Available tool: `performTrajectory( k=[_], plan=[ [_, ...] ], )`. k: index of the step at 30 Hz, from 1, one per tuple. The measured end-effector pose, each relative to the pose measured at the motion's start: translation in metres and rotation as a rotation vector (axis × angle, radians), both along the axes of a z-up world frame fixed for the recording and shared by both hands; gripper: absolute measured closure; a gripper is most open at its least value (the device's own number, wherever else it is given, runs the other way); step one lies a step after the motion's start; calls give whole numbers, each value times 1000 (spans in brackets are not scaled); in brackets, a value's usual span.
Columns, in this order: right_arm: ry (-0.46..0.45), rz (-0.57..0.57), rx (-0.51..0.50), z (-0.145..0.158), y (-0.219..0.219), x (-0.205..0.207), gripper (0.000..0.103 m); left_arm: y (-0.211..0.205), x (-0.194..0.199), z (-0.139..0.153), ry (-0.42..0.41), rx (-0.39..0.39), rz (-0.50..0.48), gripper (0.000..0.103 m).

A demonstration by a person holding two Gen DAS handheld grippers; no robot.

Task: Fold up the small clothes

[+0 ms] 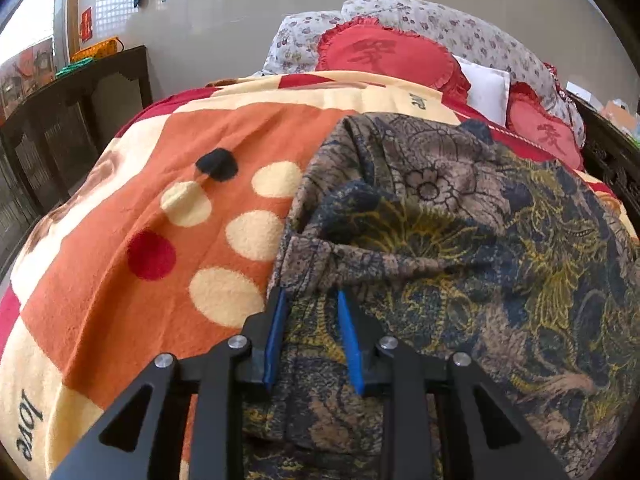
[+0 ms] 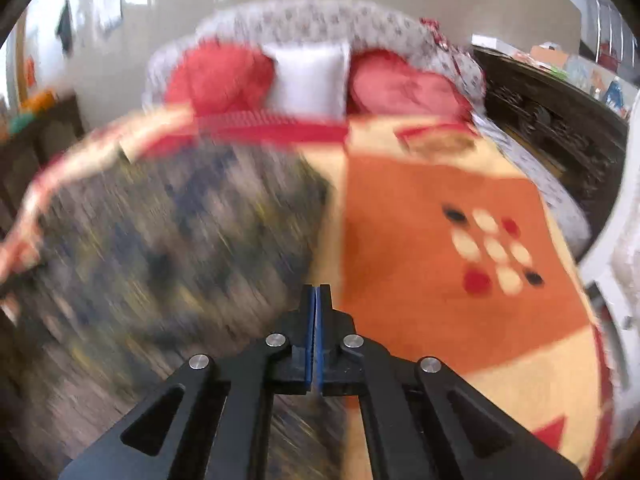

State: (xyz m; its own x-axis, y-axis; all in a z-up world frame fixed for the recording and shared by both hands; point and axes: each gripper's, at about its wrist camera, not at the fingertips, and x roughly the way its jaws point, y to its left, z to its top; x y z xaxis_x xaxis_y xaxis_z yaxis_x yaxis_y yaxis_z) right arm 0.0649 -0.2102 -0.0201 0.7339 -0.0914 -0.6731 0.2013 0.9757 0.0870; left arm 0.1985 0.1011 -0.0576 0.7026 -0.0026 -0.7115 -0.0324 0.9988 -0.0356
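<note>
A dark floral garment in brown, navy and yellow (image 1: 460, 232) lies rumpled on the orange and cream blanket (image 1: 152, 208). My left gripper (image 1: 310, 300) is open, its blue pads either side of a fold at the garment's left edge, with cloth between the jaws. In the right wrist view, the same garment (image 2: 160, 240) is blurred by motion at the left. My right gripper (image 2: 316, 296) is shut at the garment's right edge; whether cloth is pinched between the pads cannot be told.
Red cushions (image 1: 380, 56) and a white pillow (image 2: 308, 76) lie at the bed's head against a floral cover. Dark carved wooden furniture stands left of the bed (image 1: 60, 128) and along the right side (image 2: 552, 128). The blanket (image 2: 440, 260) spreads to the right.
</note>
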Motion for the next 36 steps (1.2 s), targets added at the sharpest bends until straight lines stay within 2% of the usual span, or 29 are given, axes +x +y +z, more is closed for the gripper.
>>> performTrajectory(
  k=[2, 4, 5, 6, 7, 8, 9, 10, 11, 12, 13, 17, 18, 19, 20, 21, 22, 24, 26, 27, 28, 29, 30, 31, 32, 33, 35, 36],
  plan=[
    [28, 86, 9, -1, 11, 20, 81, 1, 1, 0, 2, -9, -1, 75],
    [141, 179, -29, -21, 14, 46, 77, 0, 2, 0, 3, -9, -2, 75],
    [180, 174, -62, -29, 11, 51, 77, 1, 2, 0, 3, -8, -2, 75],
    [180, 175, -42, -38, -3, 53, 86, 1, 2, -1, 4, -11, -3, 75],
    [159, 169, 9, -41, -13, 51, 87, 1, 2, -1, 4, -16, -5, 75],
    [155, 144, 39, -43, -24, 49, 87, 3, 3, -1, 4, -25, -7, 75],
    [154, 99, 21, -43, -30, 48, 87, 5, 3, -1, 4, -39, -8, 75],
    [183, -14, -47, -44, -39, 46, 86, 6, 3, -2, 4, -53, -7, 75],
    [231, -100, -64, -50, -50, 46, 82, 8, 3, -2, 5, -62, -8, 75],
    [280, -152, -43, -58, -61, 44, 78, 9, 3, -2, 5, -70, -9, 75],
    [293, -163, 11, -62, -70, 36, 78, 9, 3, -2, 6, -78, -10, 75],
    [119, -164, 17, -17, -61, 4, 78, 6, 4, -2, 9, -52, -8, 75],
    [55, -154, 22, 0, -52, -4, 73, 3, 4, -2, 9, -35, -6, 75],
    [-1, -116, 42, 15, -39, -11, 68, 2, 5, -2, 10, -23, -5, 74],
    [-14, -78, 53, 20, -29, -7, 57, 0, 5, -2, 9, -11, -4, 74],
    [-4, 14, 77, 22, -11, 0, 52, -1, 5, -2, 9, -6, -4, 74],
    [27, 125, 100, 17, 10, 10, 52, -1, 5, -2, 9, -8, -4, 74],
    [86, 276, 93, 1, 41, 25, 52, -1, 4, -3, 9, -18, -4, 74],
    [179, 332, 29, -24, 52, 35, 52, -2, 4, -3, 9, -18, -4, 74],
    [190, 334, 22, -31, 48, 37, 52, -1, 4, -3, 10, -13, -4, 74],
    [169, 327, 33, -33, 38, 37, 53, -1, 4, -3, 10, -10, -3, 74],
    [134, 258, 29, -33, 21, 36, 62, -1, 5, -3, 10, -10, -4, 74],
    [135, 130, 10, -34, -2, 34, 86, -1, 5, -3, 10, -7, -3, 74],
    [125, 72, 59, -35, -18, 30, 86, -1, 4, -3, 10, -6, -2, 74],
    [133, -12, 60, -35, -31, 27, 85, -1, 4, -3, 10, -4, -2, 74],
    [162, -60, 19, -34, -35, 23, 84, -1, 4, -3, 10, -3, -2, 74],
    [155, -52, -22, -22, -33, 18, 84, -2, 5, -3, 11, -4, -2, 74],
    [117, -25, -20, -10, -24, 11, 83, -2, 5, -3, 11, -2, -2, 74]
  ],
)
